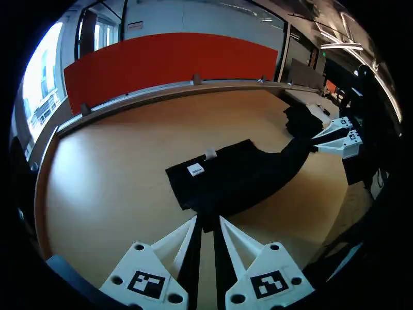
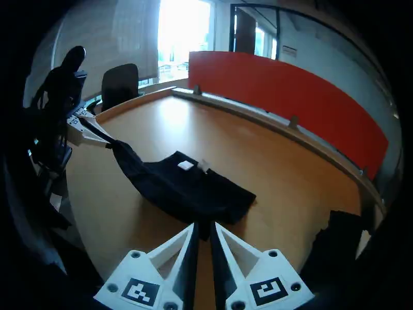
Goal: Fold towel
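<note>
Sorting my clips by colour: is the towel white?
No, the towel on the table is black, with just a small white label.

Wood desk w/ red partition behind; bright windows, blk office chair.

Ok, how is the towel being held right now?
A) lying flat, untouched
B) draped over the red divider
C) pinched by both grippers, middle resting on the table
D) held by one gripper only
C: the left gripper and the right gripper each clamp an edge of the black towel, whose middle lies on the table.
</note>
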Tool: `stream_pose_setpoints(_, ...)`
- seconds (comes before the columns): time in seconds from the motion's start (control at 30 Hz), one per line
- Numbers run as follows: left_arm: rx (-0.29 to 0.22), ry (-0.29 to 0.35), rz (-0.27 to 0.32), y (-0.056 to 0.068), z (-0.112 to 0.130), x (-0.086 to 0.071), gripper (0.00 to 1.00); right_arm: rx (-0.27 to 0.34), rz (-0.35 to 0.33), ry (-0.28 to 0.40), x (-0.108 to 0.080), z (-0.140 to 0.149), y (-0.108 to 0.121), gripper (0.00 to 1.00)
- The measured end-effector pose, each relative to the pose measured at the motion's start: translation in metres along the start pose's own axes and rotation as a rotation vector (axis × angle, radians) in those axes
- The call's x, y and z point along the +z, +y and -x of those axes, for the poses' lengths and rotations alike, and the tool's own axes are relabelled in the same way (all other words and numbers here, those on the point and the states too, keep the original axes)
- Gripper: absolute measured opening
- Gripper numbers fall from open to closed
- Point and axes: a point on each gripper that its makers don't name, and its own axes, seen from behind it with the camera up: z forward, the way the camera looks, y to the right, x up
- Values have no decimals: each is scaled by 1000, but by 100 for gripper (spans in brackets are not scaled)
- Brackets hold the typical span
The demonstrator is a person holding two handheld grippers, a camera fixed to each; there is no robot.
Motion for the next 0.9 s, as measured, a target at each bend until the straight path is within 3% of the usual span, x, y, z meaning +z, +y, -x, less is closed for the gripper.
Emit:
stream_pose_setpoints(0.4, -13, 4, 16, 7, -5, -16, 15, -1, -4, 3, -14, -4, -3, 14)
stream_pose_setpoints(0.67, -11, -5, 17, 8, -2, -12, 15, -10, -6, -5, -11, -3, -2, 14)
stream_pose_setpoints(0.9, -15, -18, 18, 5, -1, 2, 15, -8, -17, -34, 0, 3, 1, 14)
